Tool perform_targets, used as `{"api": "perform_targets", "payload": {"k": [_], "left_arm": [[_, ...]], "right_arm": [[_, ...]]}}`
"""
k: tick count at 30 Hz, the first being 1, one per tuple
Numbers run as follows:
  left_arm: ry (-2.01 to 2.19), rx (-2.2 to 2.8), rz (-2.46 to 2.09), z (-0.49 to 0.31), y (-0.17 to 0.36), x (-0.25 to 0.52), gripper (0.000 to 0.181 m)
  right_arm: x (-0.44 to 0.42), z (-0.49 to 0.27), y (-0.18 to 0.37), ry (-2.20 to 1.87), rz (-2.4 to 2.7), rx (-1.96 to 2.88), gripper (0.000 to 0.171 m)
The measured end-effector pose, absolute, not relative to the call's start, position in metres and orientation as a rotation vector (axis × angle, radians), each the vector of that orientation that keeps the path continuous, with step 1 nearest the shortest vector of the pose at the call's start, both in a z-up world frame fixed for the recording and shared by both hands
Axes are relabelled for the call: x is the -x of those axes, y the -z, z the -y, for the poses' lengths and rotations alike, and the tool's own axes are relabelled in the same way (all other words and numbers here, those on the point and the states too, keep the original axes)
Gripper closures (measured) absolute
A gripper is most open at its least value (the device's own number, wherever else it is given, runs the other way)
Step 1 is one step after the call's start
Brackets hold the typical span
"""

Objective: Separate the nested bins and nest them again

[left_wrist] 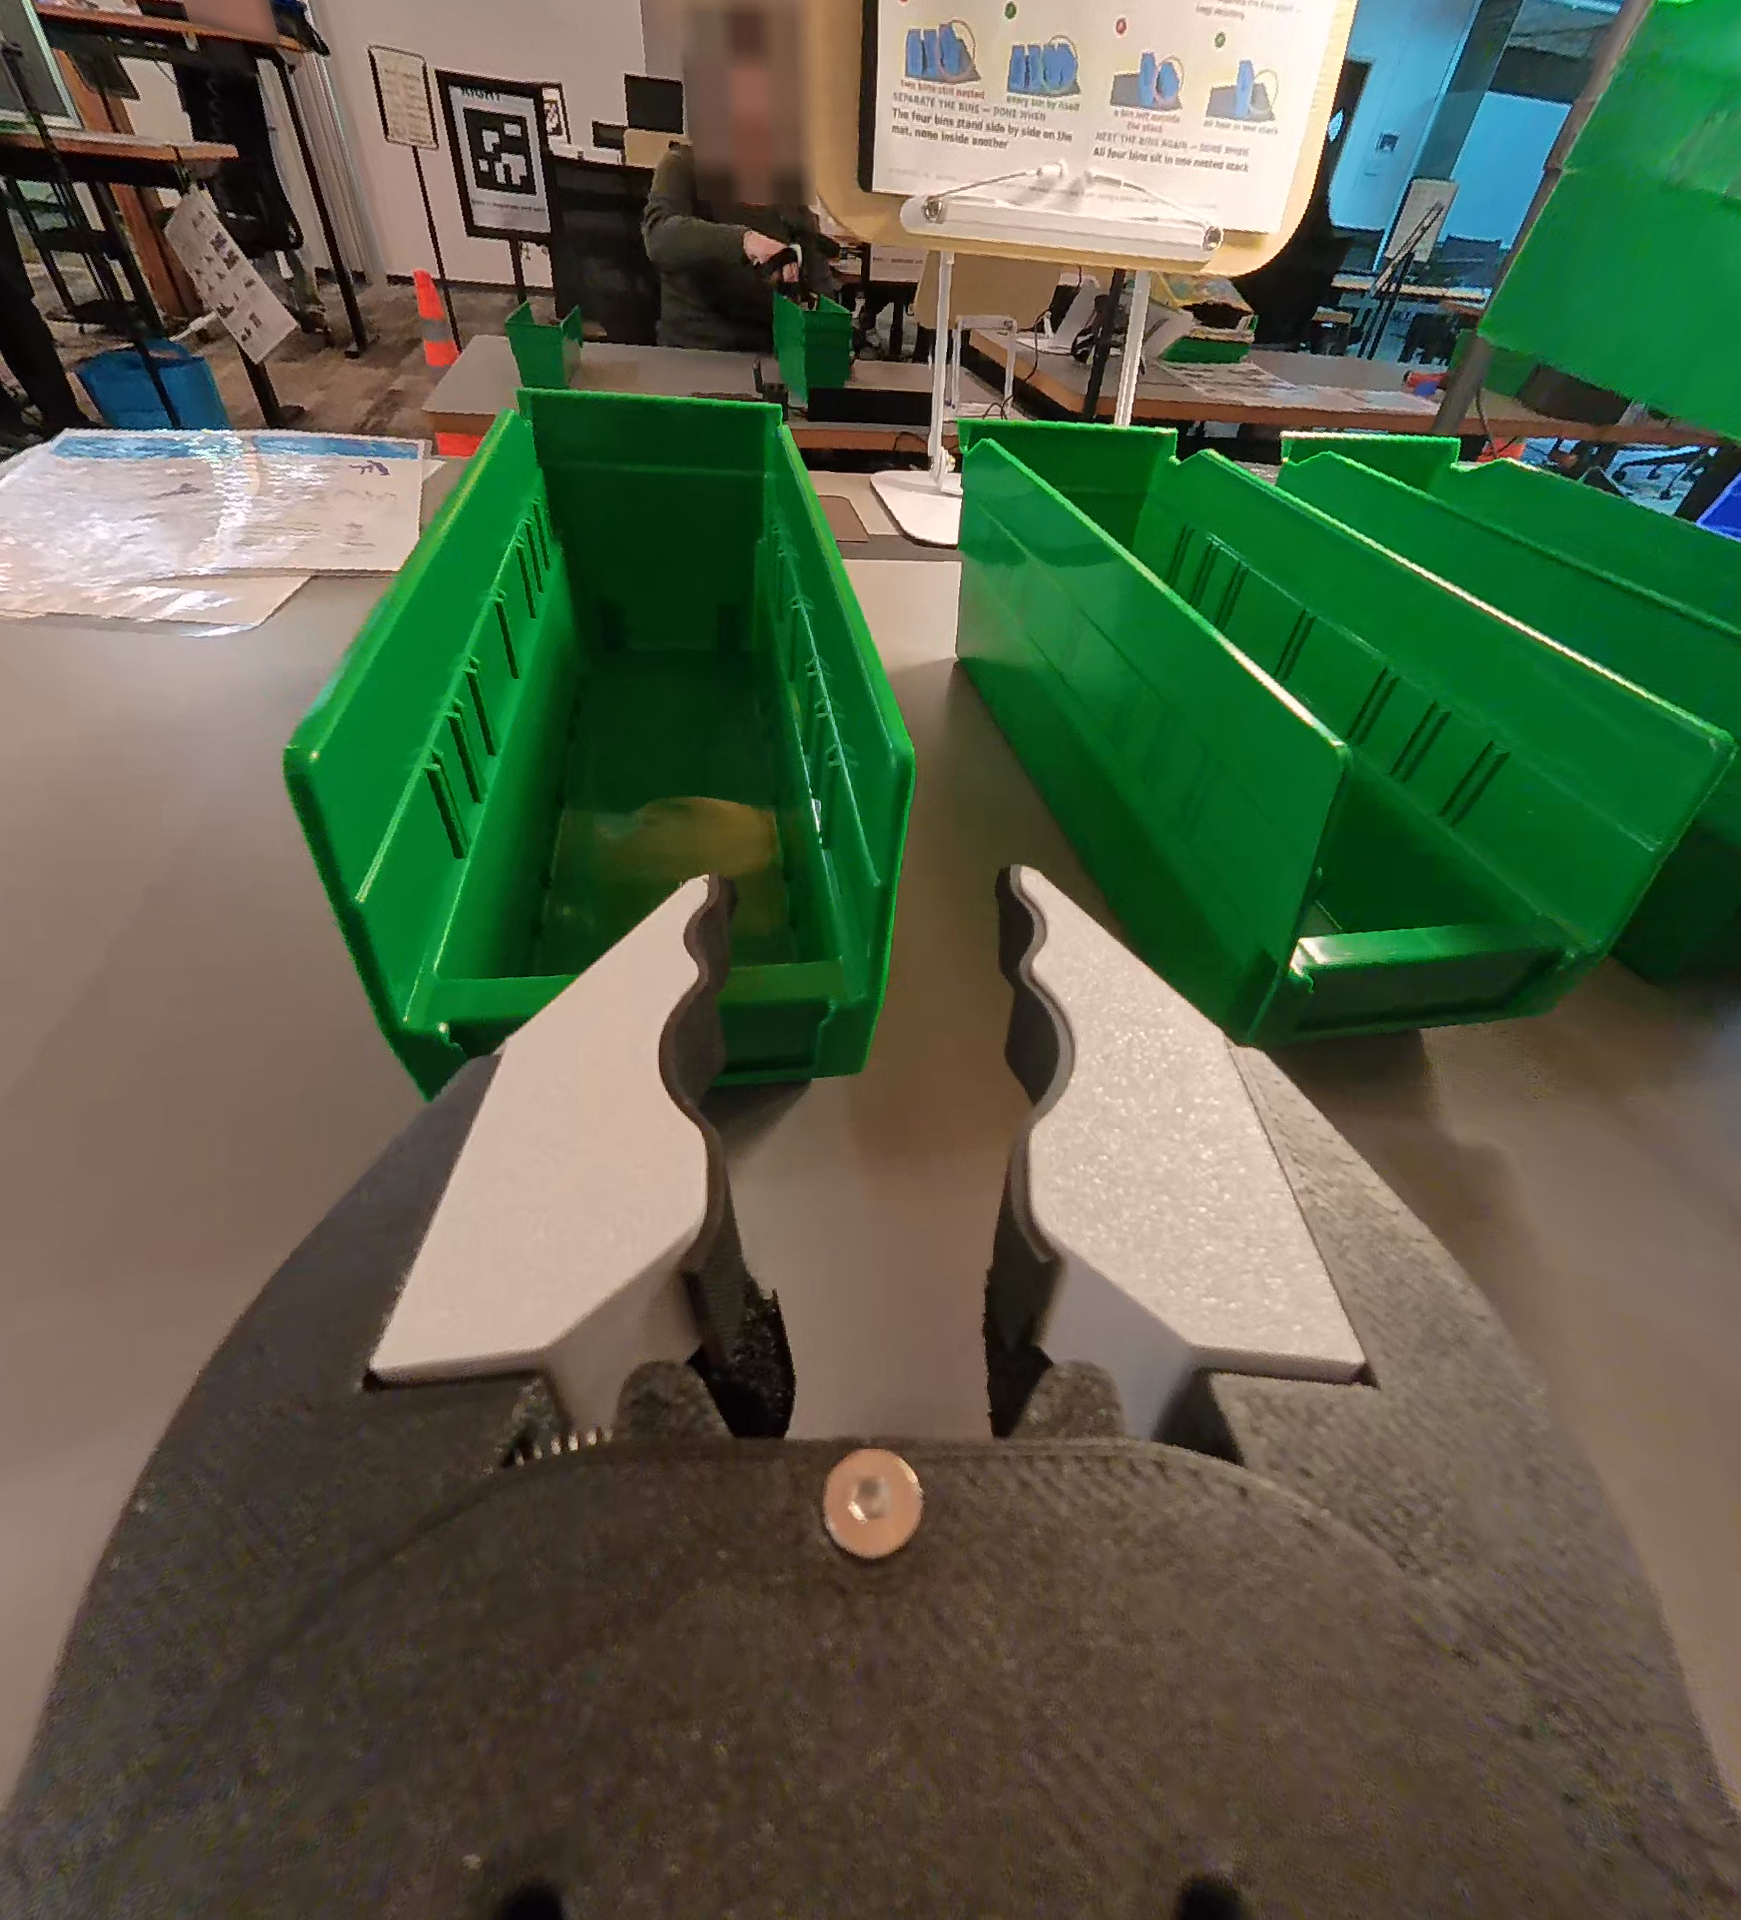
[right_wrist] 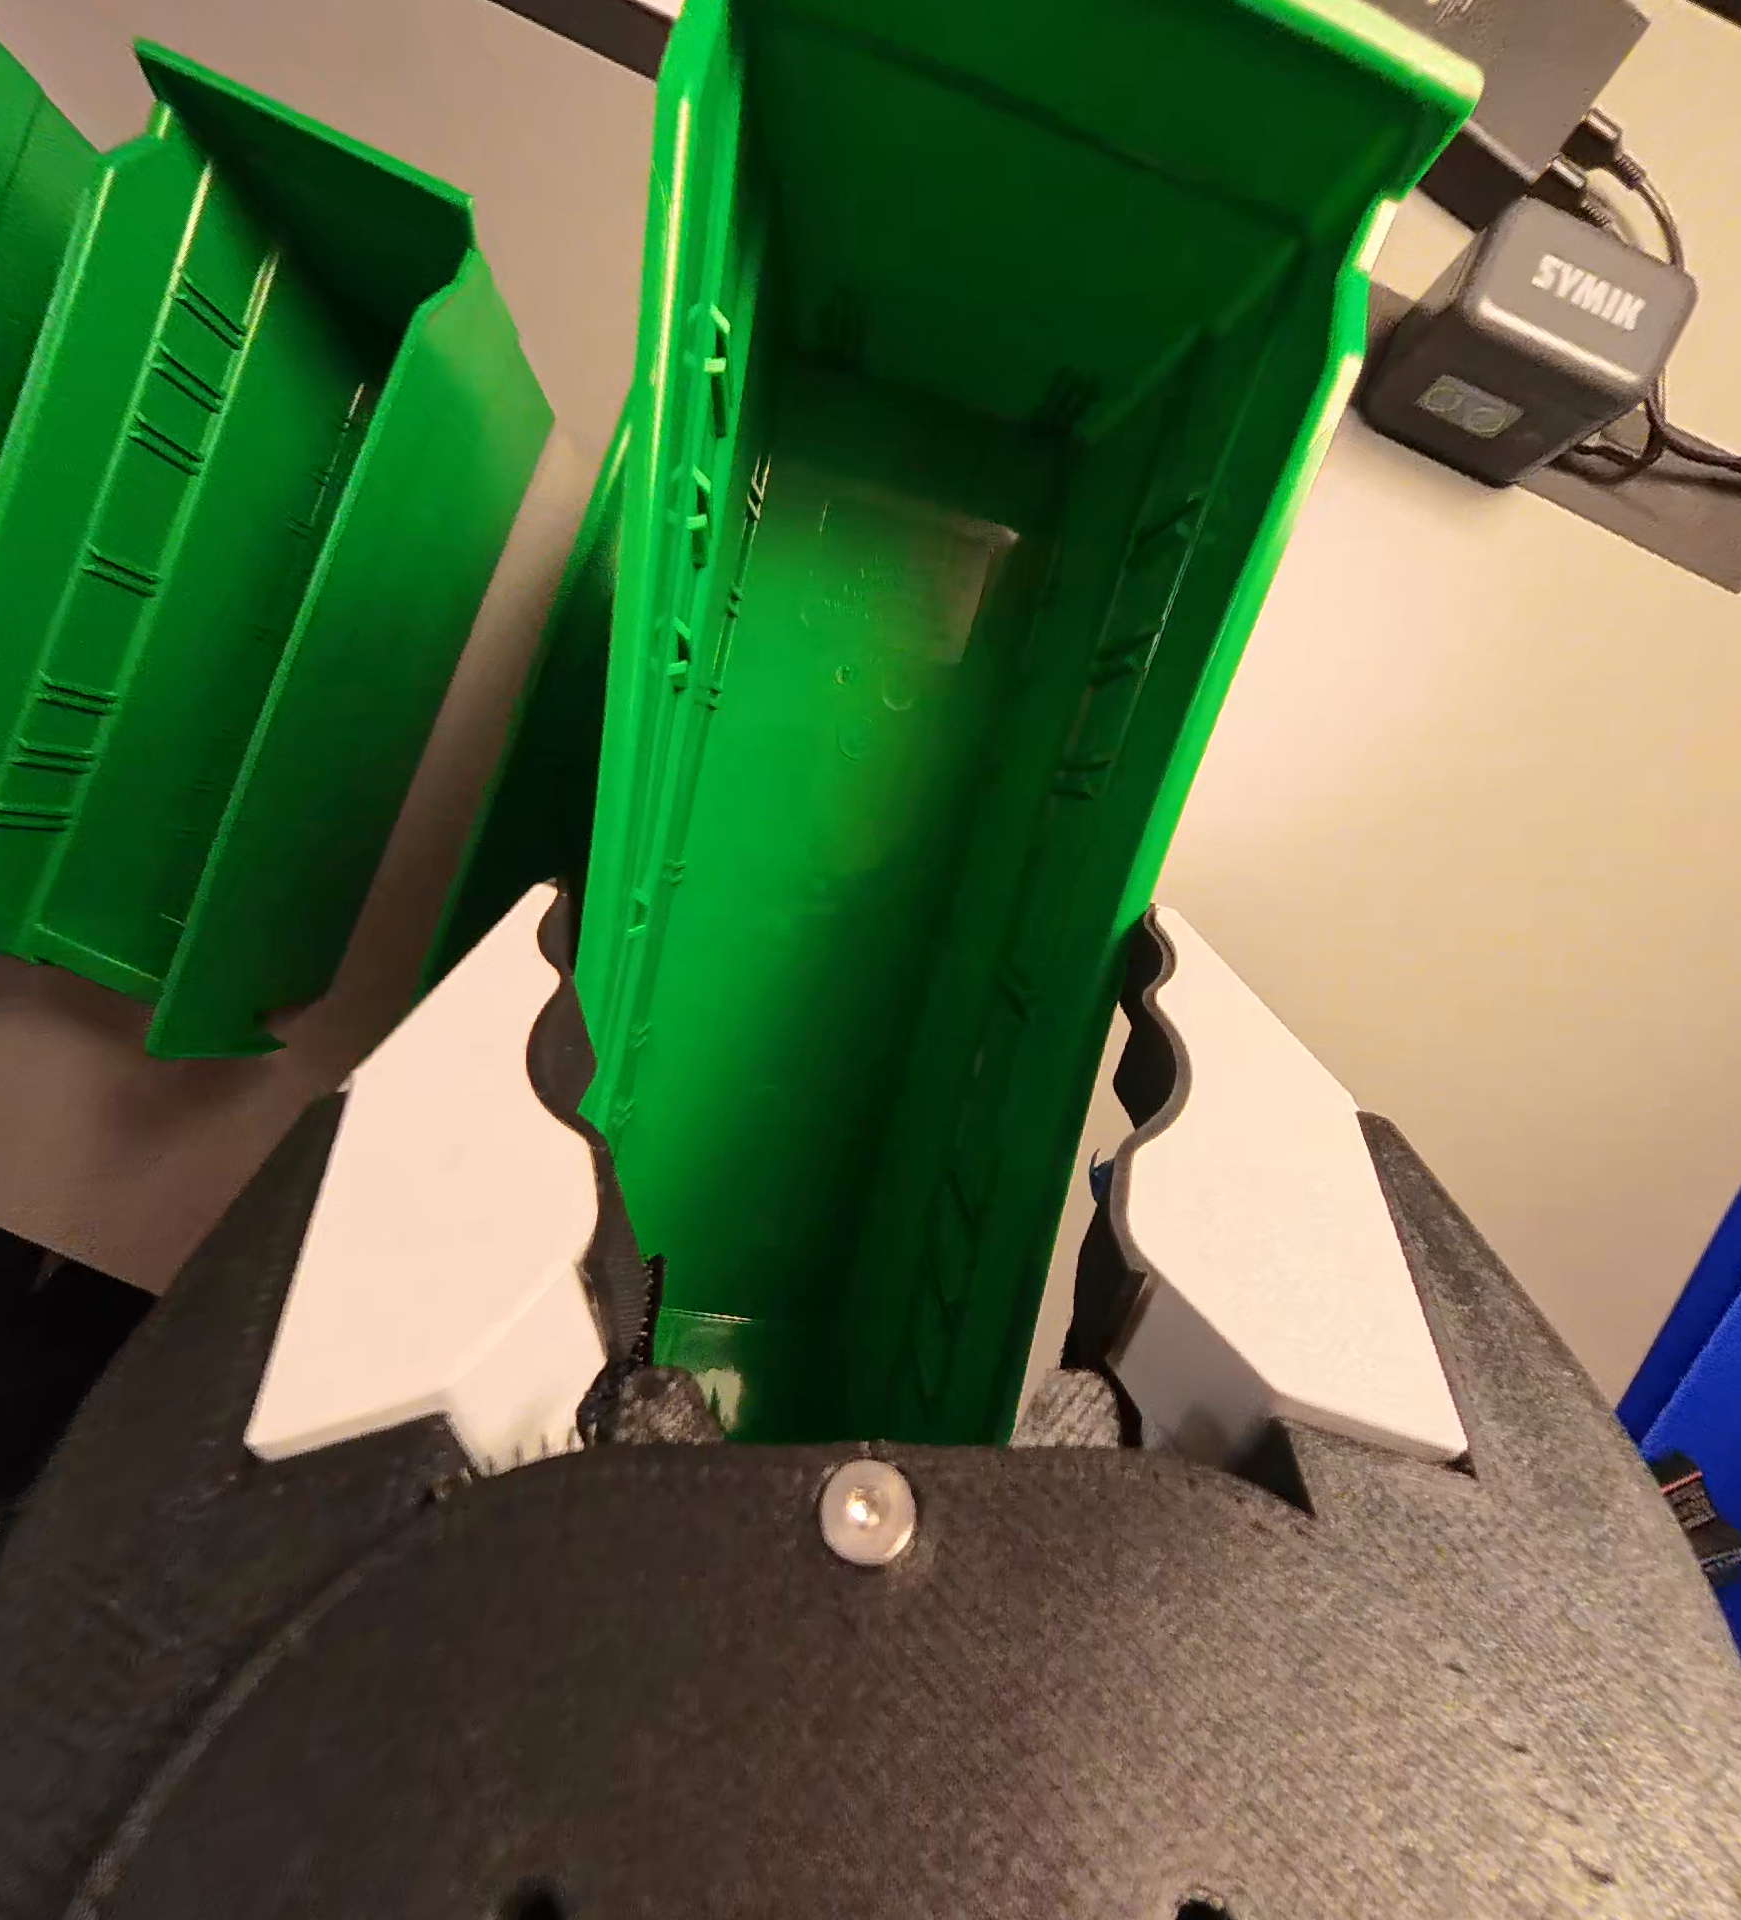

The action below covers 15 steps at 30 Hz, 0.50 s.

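Observation:
Three green bins stand side by side on the grey table: a left bin [left_wrist: 596, 727], a middle bin [left_wrist: 1261, 727] and a right bin [left_wrist: 1624, 644]. My left gripper [left_wrist: 861, 883] is open and empty, just above the table by the left bin's front right corner. My right gripper [right_wrist: 855, 914] is shut on a fourth green bin [right_wrist: 949, 623], one finger on each long side wall, and holds it tilted in the air. That held bin shows blurred at the top right of the left wrist view [left_wrist: 1697, 208]. Another green bin [right_wrist: 201, 571] lies below it to the left.
A white stand with an instruction sheet [left_wrist: 1084, 104] stands behind the bins. Laminated sheets [left_wrist: 170, 520] lie at the far left. A blue bin [right_wrist: 1739, 1403] sits at the right edge. A black power adapter with cables [right_wrist: 1531, 343] lies on the table. A person [left_wrist: 731, 260] works at a table farther back.

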State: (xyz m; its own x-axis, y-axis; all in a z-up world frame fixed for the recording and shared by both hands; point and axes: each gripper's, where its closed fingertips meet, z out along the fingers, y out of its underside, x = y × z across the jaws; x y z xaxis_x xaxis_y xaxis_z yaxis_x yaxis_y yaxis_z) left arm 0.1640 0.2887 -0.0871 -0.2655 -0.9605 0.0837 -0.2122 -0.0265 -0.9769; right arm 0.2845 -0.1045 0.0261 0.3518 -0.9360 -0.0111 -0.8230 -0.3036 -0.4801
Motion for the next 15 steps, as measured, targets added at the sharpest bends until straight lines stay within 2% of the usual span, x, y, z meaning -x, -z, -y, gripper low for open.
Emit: {"api": "perform_targets", "payload": {"k": [15], "left_arm": [[1.366,1.266,-1.567,-0.284,0.088,-0.156,0.130]], "right_arm": [[-0.267,0.069,-0.013,0.315,-1.648,2.164,0.066]]}}
